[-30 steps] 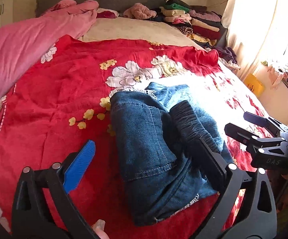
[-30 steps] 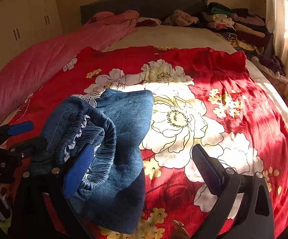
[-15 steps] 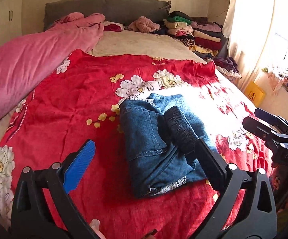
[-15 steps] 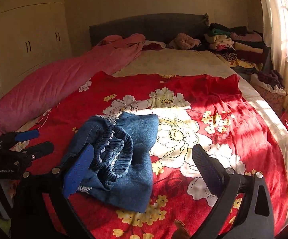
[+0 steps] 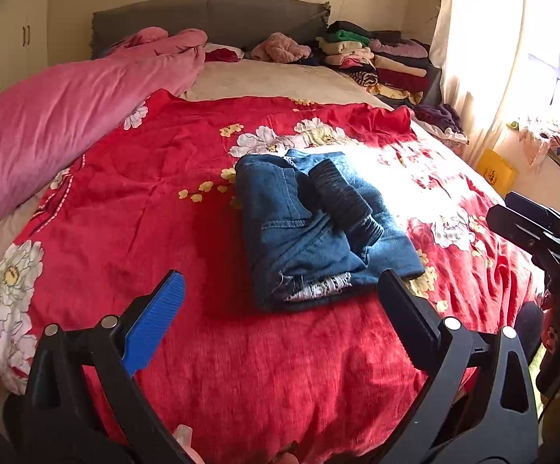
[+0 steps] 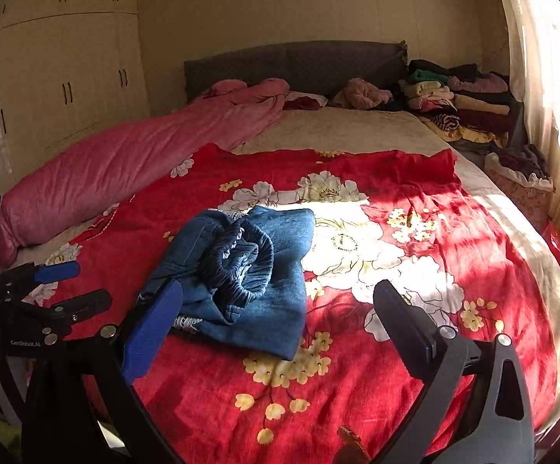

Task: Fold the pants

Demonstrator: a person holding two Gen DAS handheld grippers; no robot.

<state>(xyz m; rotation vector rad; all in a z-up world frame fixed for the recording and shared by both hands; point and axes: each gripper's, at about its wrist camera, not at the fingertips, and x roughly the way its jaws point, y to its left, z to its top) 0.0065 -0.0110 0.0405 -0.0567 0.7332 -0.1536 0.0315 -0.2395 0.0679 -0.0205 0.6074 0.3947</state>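
A pair of blue denim pants point(image 5: 318, 228), folded into a thick rectangular bundle, lay on the red bedspread printed with white and yellow flowers point(image 5: 133, 208), near the middle of the bed. Its dark elastic waistband point(image 5: 342, 197) was bunched on top of the bundle, and a frayed pale hem showed at the near edge. In the right wrist view the same bundle point(image 6: 241, 270) sat left of centre, the gathered waistband point(image 6: 241, 259) curling open toward the camera.

The left claw point(image 5: 280, 301) stood wide apart above the near edge of the bed, empty, its blue-padded finger point(image 5: 156, 324) on one side and its black finger on the other, both short of the pants. The right claw point(image 6: 276, 309) was likewise spread wide and held nothing; its blue pad overlapped the bundle's near corner in the view, though contact could not be told.

A long pink quilt roll point(image 5: 67, 116) lay along the left side of the bed, and a stack of folded clothes point(image 6: 458, 104) sat by the grey upholstered headboard point(image 6: 295, 65). Cream wardrobe doors point(image 6: 55, 77) stood beyond the pink roll.
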